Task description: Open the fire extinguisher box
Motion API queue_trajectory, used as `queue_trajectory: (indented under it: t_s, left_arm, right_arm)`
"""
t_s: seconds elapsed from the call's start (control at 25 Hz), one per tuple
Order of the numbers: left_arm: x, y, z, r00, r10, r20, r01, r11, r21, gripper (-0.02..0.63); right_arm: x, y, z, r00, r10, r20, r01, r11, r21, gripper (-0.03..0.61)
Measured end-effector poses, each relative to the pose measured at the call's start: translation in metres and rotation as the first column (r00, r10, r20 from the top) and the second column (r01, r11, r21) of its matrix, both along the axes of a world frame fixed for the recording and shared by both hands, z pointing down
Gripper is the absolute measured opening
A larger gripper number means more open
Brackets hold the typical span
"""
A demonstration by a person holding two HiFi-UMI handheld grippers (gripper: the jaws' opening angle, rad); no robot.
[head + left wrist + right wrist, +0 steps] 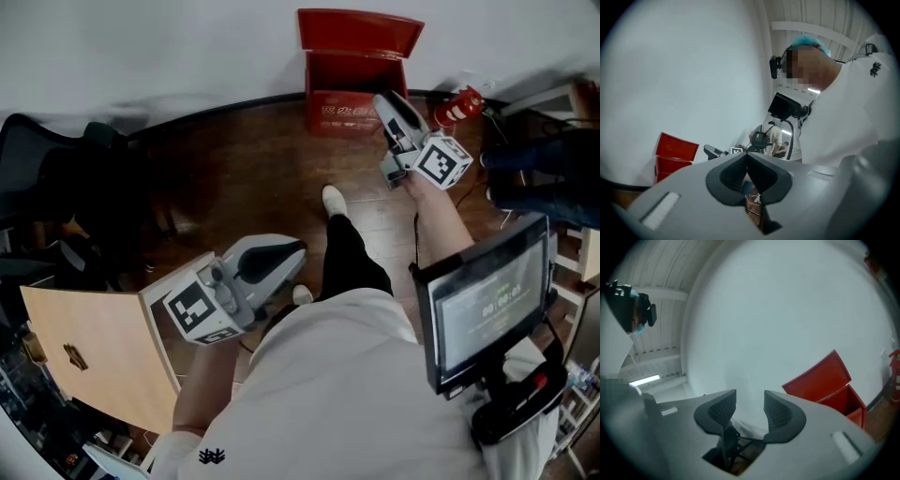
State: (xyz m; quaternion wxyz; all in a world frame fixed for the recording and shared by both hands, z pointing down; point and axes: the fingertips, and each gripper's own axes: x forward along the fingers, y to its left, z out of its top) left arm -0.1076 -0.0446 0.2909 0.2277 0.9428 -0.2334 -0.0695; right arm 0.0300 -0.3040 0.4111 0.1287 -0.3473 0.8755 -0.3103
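Note:
The red fire extinguisher box [349, 86] stands on the wooden floor against the white wall, its lid [359, 32] raised upright and the inside showing. My right gripper [388, 103] hovers just right of the box's front, jaws open with nothing between them; in the right gripper view it [750, 401] points up at the wall, with the box [829, 385] off to the right. My left gripper [296, 253] hangs low near the person's leg, far from the box, jaws shut on nothing. The left gripper view shows its tips [746, 157] meeting and the box [672, 161] at the left.
A red fire extinguisher [459, 105] lies right of the box. A black chair [56, 169] and a wooden panel [94, 352] are at the left. A screen [483, 305] hangs at the person's front; a dark bag [544, 178] sits right.

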Motion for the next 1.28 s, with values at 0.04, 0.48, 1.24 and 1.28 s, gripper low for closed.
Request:
queue_trajectory:
  t_s: [0.04, 0.48, 1.24, 1.28]
  left_arm:
    - [-0.003, 0.017, -0.002, 1.0, 0.011, 0.006, -0.011, 1.0, 0.019, -0.003]
    - [-0.042, 0.168, -0.015, 0.995, 0.1, 0.022, -0.102, 0.992, 0.078, -0.003]
    - [0.065, 0.343, -0.029, 0.988, 0.155, -0.009, -0.152, 0.978, 0.144, -0.003]
    - [0.069, 0.351, -0.029, 0.988, 0.156, -0.008, -0.153, 0.978, 0.14, -0.003]
  right_arm:
    - [-0.004, 0.027, -0.011, 1.0, -0.005, -0.014, 0.005, 1.0, 0.028, 0.168]
    - [-0.036, 0.28, -0.085, 0.999, 0.0, -0.052, 0.006, 0.993, 0.114, 0.152]
    - [0.019, 0.536, -0.142, 0.958, -0.125, -0.257, 0.189, 0.952, 0.242, 0.144]
    - [0.022, 0.544, -0.143, 0.955, -0.127, -0.267, 0.195, 0.95, 0.245, 0.144]
